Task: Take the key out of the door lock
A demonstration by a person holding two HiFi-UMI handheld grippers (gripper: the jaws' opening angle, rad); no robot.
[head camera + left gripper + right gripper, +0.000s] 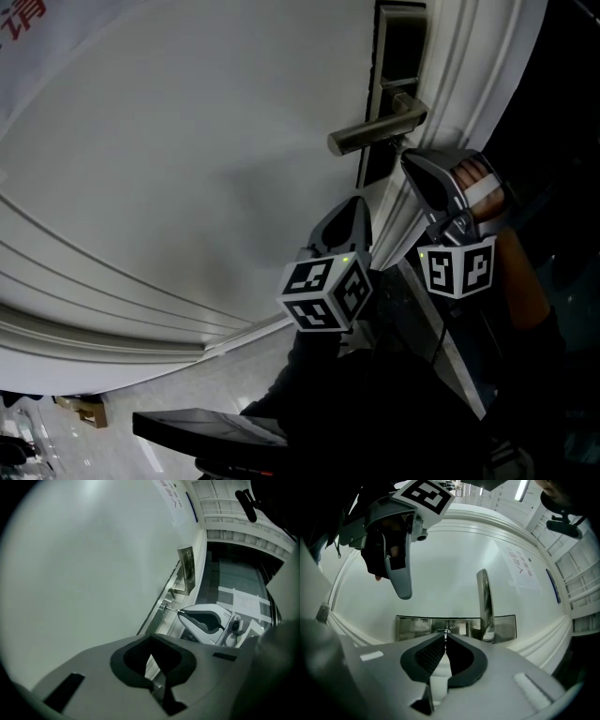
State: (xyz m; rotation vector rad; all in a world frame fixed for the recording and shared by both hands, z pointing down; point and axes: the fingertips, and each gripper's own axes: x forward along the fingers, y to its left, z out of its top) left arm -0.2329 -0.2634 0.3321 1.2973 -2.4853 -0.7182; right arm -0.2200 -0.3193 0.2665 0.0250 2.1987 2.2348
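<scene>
Dim indoor light, soft shadow on pale door (141, 141), bright ceiling strip light (520, 489), fisheye bending, black vignetted corners

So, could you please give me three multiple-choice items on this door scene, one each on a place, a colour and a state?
1. Where is the key?
A. in the lock plate, beside the lever handle
B. on the floor
C. hanging from the handle's end

2. What colour is the door?
A. red
B. white
C. black

3. How do the right gripper's jaws stand?
A. wide apart
B. shut on the lever handle
C. shut on the key

Answers: 1 A, the key juts from the plate next to the handle; 2 B, the panel is plain white; 3 C, the right gripper view shows the tips pinching the key.
</scene>
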